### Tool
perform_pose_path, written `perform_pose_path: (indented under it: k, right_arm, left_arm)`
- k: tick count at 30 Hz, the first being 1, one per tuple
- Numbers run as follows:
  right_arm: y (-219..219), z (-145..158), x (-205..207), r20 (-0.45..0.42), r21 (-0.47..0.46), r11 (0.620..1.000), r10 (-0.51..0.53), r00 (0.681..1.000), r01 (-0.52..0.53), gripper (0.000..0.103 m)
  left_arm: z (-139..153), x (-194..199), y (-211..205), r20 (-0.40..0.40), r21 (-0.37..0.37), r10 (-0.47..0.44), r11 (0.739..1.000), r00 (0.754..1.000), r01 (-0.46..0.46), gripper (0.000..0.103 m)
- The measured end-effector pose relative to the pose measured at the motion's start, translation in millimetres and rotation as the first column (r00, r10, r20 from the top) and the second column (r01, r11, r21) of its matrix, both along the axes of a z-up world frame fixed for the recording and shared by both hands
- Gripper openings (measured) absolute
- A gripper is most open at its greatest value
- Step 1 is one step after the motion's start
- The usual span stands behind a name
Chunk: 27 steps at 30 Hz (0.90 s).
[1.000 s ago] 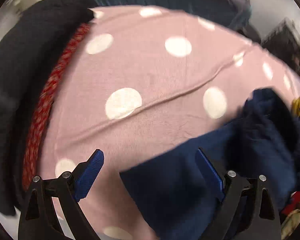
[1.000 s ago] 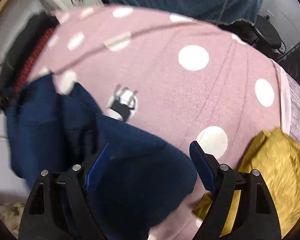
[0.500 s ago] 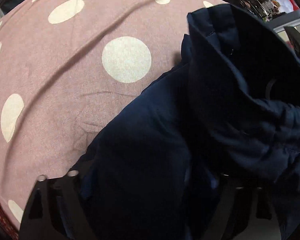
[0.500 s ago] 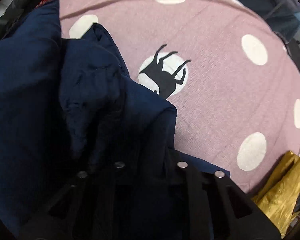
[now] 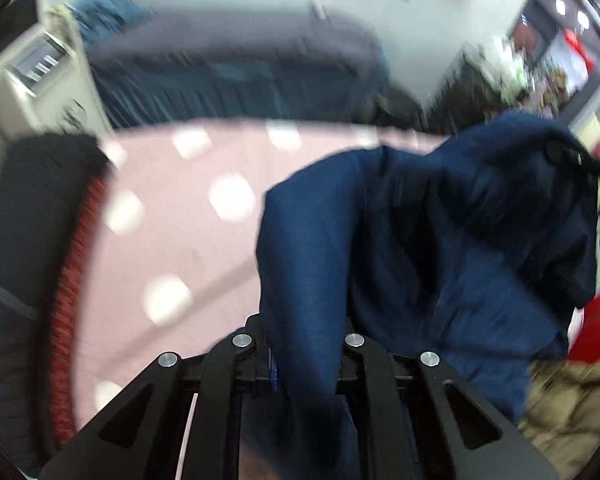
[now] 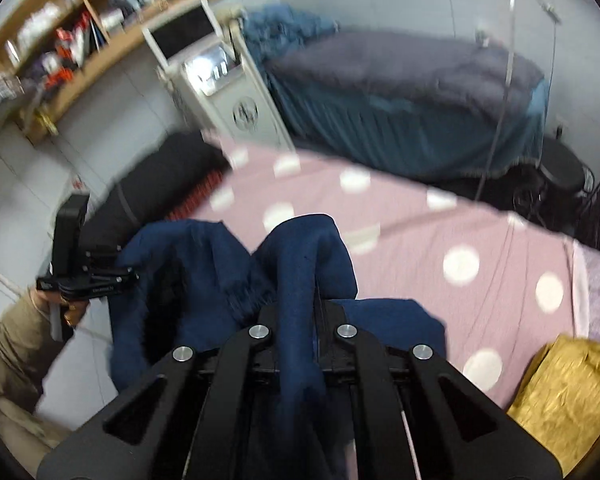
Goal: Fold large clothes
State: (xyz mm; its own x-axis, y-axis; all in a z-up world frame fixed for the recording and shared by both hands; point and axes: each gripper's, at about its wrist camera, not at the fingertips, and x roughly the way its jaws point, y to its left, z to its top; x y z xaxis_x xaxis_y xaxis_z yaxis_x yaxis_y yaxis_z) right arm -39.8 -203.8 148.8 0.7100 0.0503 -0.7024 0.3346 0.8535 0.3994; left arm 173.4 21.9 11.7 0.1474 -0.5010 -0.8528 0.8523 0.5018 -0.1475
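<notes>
Left gripper (image 5: 300,360) clamped on navy garment (image 5: 440,240) — fabric bunched between its jaws, which have just closed. Right gripper (image 6: 298,320) likewise pinched on another fold of same garment, jaws just closed too. Garment hangs between both grippers, lifted above pink polka-dot sheet (image 6: 480,240), sagging in middle. Yellow clothing (image 6: 572,392) lies at sheet's right edge. Black bundle (image 6: 156,188) at far left corner. Blue-covered bed (image 6: 400,112) behind — frames blurred.
</notes>
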Motion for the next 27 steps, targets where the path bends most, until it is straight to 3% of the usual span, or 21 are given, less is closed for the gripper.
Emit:
perform_pose_path:
  k: [4,6,9,12,15,16,19,20,21,22,23,24,26,27]
  right_arm:
    - [-21.6,68.2,-23.6,0.201,0.009,0.996,-0.084,0.976,0.084,0.005]
    - [-37.6,92.1,-43.0,0.259,-0.003,0.989,-0.140,0.956,0.146,0.005]
    - [-76.3,92.2,-79.1,0.270,0.051,0.963,-0.270,0.924,0.266,0.005]
    - [-125.4,52.2,-101.9,0.143,0.110,0.902,-0.429,0.892,0.417,0.005]
    - [-179.9,-24.6,-117.8,-0.049,0.207,0.796,-0.572,0.819,0.569,0.007]
    - [-190.4,-47.0,-115.2,-0.107,0.210,0.780,-0.580,0.807,0.589,0.010]
    - [-213.9,-120.5,-126.4,-0.350,0.186,0.664,-0.644,0.680,0.724,0.029]
    - [-214.1,-139.4,-130.9,-0.386,0.211,0.644,-0.636,0.668,0.736,0.036]
    - [-212.0,-152.7,-134.1,-0.421,0.217,0.626,-0.633,0.650,0.749,0.053]
    - [-206.7,-163.6,-138.5,-0.457,0.194,0.606,-0.640,0.617,0.772,0.055]
    - [-200.7,-167.0,-141.4,-0.463,0.169,0.604,-0.649,0.604,0.779,0.055]
    - [-194.2,-167.4,-141.7,-0.452,0.144,0.622,-0.650,0.611,0.769,0.055]
    - [-179.0,-159.9,-133.6,-0.432,0.054,0.675,-0.649,0.626,0.736,0.056]
    - [-168.4,-155.5,-129.0,-0.412,-0.004,0.701,-0.651,0.638,0.713,0.060]
  left_arm:
    - [75.3,12.0,15.5,0.127,-0.132,0.098,0.988,0.987,-0.081,0.013]
    - [95.0,13.1,26.7,0.170,-0.171,0.135,0.980,0.976,-0.106,0.013]
    - [95.3,32.1,53.2,0.147,-0.206,0.226,0.959,0.963,-0.194,0.013]
    - [67.9,73.1,74.2,0.072,-0.168,0.332,0.934,0.940,-0.317,0.013]
    - [22.4,114.6,84.7,-0.039,-0.123,0.414,0.901,0.909,-0.416,0.013]
    - [2.7,125.7,81.2,-0.048,-0.087,0.434,0.895,0.900,-0.437,0.014]
    - [-68.8,161.8,82.1,-0.100,0.074,0.555,0.832,0.826,-0.550,0.023]
    - [-94.8,170.3,81.4,-0.124,0.136,0.604,0.796,0.787,-0.590,0.031]
    - [-105.8,172.6,81.3,-0.136,0.168,0.634,0.772,0.762,-0.613,0.034]
    - [-117.3,171.8,80.8,-0.137,0.199,0.663,0.746,0.736,-0.636,0.038]
    - [-122.1,168.5,78.2,-0.117,0.210,0.671,0.737,0.732,-0.642,0.045]
    - [-124.9,165.5,74.7,-0.092,0.208,0.666,0.739,0.740,-0.640,0.051]
    - [-112.8,150.4,66.8,-0.027,0.190,0.660,0.741,0.751,-0.645,0.068]
    - [-94.0,138.9,57.9,0.032,0.174,0.651,0.743,0.758,-0.646,0.071]
